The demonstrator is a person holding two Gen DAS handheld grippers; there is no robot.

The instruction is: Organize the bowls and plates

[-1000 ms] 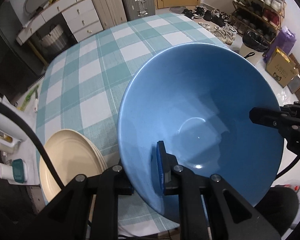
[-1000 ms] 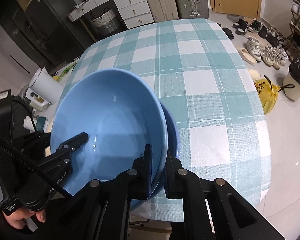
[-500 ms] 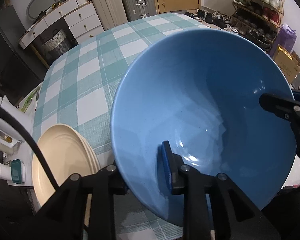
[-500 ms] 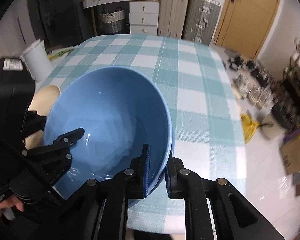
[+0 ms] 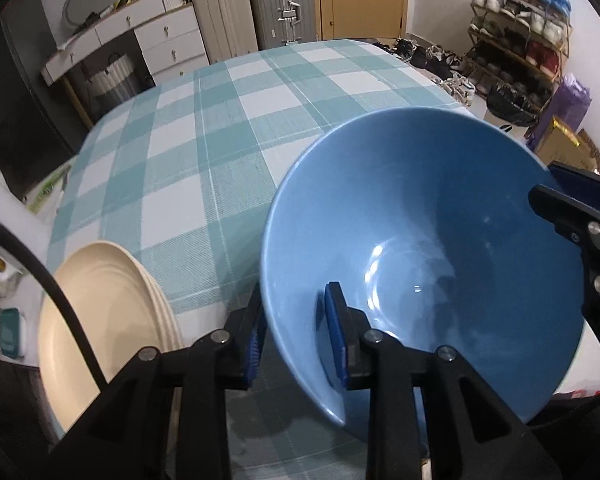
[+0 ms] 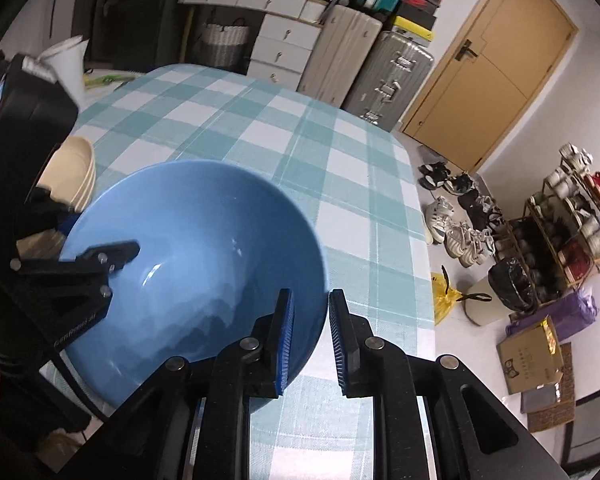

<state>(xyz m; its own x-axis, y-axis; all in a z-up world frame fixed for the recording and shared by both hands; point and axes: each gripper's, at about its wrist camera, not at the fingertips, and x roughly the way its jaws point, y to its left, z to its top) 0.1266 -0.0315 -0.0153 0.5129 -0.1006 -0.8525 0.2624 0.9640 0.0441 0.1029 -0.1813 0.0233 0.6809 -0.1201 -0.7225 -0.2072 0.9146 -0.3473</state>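
A large blue bowl point(image 5: 440, 248) is held tilted above the checked table point(image 5: 204, 128). My left gripper point(image 5: 296, 336) straddles its near rim; its fingers stand a little apart from the wall and look open. My right gripper point(image 6: 310, 340) straddles the opposite rim of the same bowl point(image 6: 188, 248) with a small gap on the outer side, and it shows in the left wrist view point(image 5: 572, 204). A stack of cream plates point(image 5: 108, 320) sits at the table's near left corner, also seen in the right wrist view point(image 6: 74, 168).
Drawers and suitcases point(image 5: 260, 12) stand beyond the far table edge. A shoe rack point(image 5: 516, 28) and shoes on the floor lie to the right. A white appliance point(image 5: 0, 280) stands left of the table.
The bowl has come up off the second blue bowl beneath it and shifted right. Both grippers' fingers have widened around the rim. The right wrist camera has swung to the right.
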